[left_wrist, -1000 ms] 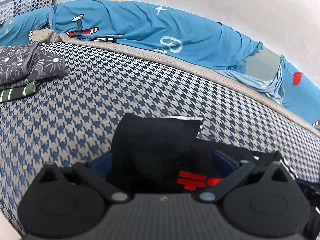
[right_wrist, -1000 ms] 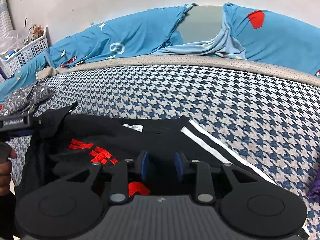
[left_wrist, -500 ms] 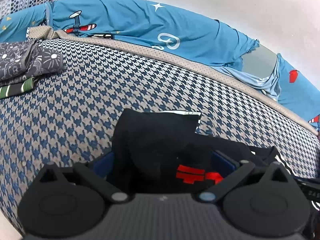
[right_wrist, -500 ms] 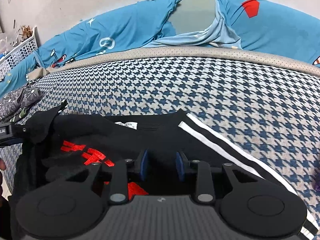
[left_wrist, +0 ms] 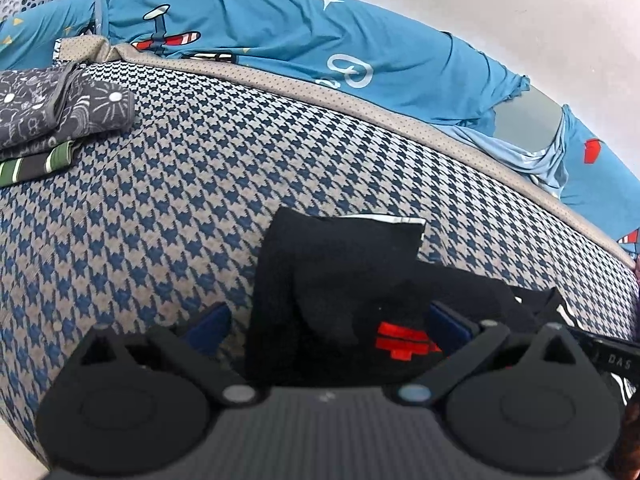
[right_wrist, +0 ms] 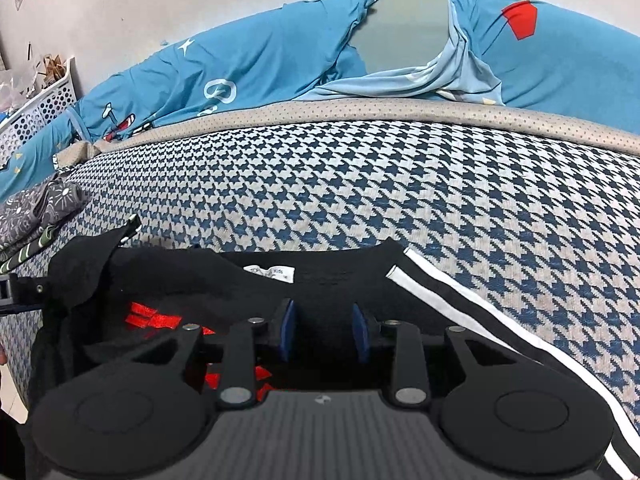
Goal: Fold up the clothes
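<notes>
Left gripper: jaws wide apart, bunched black fabric of the black shirt sitting between the blue pads but neither pad pressing it. Reads as open, not gripping.

Right gripper: pads closer together with a gap between them, black cloth running under and between; whether it is pinching cloth can't be told from this angle.

Shirt lies just ahead of and under both grippers on the checked mattress, collar label up, a white-striped sleeve trailing right of the right gripper, one corner lifted at the left.

Risks:
- Left side looks unheld: lifted corner likely to flop back and the fold skew.
- Right gripper may catch one layer only, so the layers slide apart.
- Shirt sits near the mattress's near edge; the loose left side could slip off.

Counts: two grippers, one black shirt, one folded pile far left of the left gripper showing two garments (grey patterned over green-striped), one white basket.
</notes>
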A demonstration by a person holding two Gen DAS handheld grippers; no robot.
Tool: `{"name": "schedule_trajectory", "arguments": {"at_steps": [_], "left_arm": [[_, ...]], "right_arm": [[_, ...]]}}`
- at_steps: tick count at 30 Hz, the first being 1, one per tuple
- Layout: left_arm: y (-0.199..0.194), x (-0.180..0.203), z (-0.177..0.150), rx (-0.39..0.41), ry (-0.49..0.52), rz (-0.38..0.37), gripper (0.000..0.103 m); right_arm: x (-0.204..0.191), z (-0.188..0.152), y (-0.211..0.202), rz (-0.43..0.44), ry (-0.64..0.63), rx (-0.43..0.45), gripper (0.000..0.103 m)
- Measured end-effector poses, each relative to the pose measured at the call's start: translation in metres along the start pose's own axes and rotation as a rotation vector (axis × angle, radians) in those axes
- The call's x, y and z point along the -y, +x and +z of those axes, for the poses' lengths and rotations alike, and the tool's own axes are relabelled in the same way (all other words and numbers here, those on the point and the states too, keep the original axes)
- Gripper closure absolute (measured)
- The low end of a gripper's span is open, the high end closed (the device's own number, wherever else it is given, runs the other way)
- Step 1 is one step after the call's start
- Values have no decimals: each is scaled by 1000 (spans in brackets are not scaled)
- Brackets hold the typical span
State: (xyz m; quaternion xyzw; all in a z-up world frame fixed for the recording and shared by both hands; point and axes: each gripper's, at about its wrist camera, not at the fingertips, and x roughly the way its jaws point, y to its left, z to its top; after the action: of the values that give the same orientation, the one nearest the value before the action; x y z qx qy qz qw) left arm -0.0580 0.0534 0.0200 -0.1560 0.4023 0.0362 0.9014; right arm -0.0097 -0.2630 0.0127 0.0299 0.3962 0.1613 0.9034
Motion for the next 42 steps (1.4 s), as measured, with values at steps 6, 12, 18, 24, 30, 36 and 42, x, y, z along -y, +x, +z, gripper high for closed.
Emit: {"name": "schedule_trajectory", "arguments": {"at_steps": [6,12,18,24,30,36,42], "left_arm": [[2,5,-1,-3,9,3,0],[8,9,-2,-16,13,5,0],[7,10,1,-18,9,-9,0],[8,1,15,-30,2,-17,0],[16,1,31,-44,11,-42,0],[27,9,49,-63,47,-96,0],[47,12,63,-125,33,-130,0]], "right_arm": [[17,4,-7,-22,24,20,72],[37,4,-12,-59,45,28,72],[56,5,-14,-91,69,27,71],[67,6,-17,-82,78,31,66],[68,6,-15,-87,58,26,66],[56,16,-2,-55,1,43,58],[51,22,20,-14,-91,22,48]]}}
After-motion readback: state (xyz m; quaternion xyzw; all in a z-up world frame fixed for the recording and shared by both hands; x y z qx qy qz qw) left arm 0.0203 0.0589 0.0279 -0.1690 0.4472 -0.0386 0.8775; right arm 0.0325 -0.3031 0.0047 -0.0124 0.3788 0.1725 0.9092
